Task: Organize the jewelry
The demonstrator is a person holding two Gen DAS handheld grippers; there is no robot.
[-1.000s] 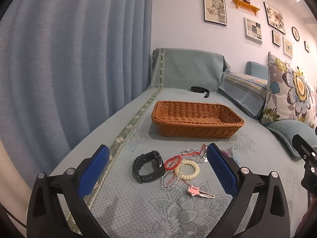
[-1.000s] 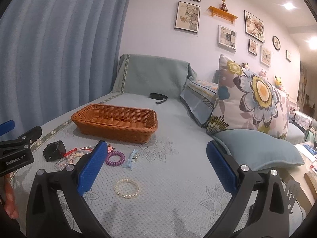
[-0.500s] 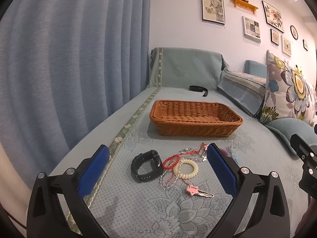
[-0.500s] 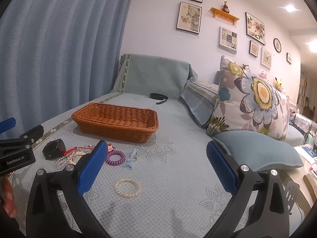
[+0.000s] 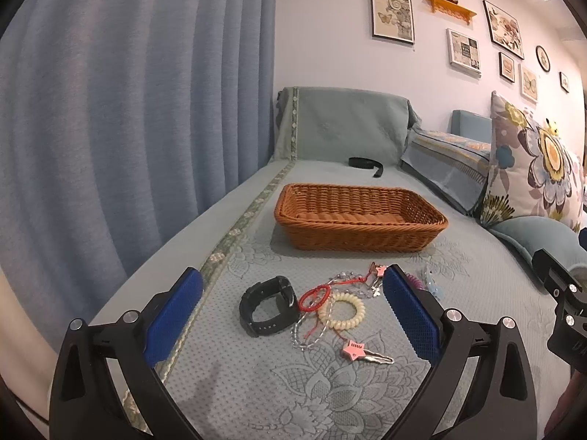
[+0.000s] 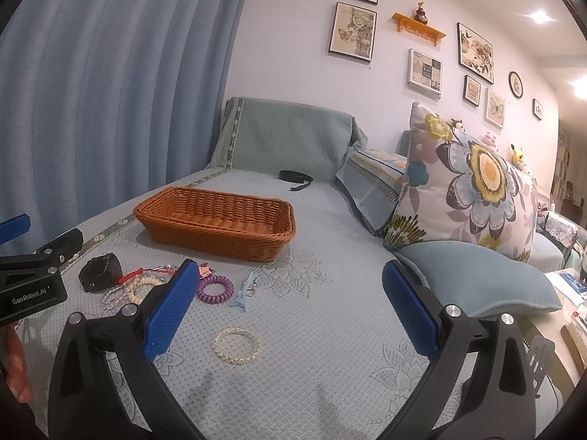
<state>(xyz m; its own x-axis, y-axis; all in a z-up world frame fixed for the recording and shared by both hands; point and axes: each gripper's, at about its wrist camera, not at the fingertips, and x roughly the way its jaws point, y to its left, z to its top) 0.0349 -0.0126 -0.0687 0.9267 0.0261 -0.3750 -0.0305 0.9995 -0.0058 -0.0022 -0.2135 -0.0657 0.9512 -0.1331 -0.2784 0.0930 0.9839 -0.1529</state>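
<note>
An empty brown wicker basket (image 5: 361, 220) (image 6: 216, 222) sits on the grey-green sofa cover. In front of it lies a small heap: a black watch (image 5: 268, 306) (image 6: 99, 271), a red cord bracelet (image 5: 314, 297), a cream coil bracelet (image 5: 341, 315), a silvery bead chain (image 5: 308, 333) and a pink star key (image 5: 361, 352). In the right wrist view a purple coil tie (image 6: 214, 289), a light blue clip (image 6: 244, 293) and a clear bead bracelet (image 6: 236, 344) lie apart. My left gripper (image 5: 291, 315) hovers open over the heap. My right gripper (image 6: 290, 310) is open above the bead bracelet.
A blue curtain (image 5: 128, 110) hangs along the left edge. A black strap (image 5: 365, 164) lies behind the basket. A flowered cushion (image 6: 469, 183) and a plain blue cushion (image 6: 477, 278) stand at the right. Bare cover stretches right of the jewelry.
Both views have shifted only slightly; the left gripper has drifted a little and the jewelry lies where it was. Both grippers stay open.
</note>
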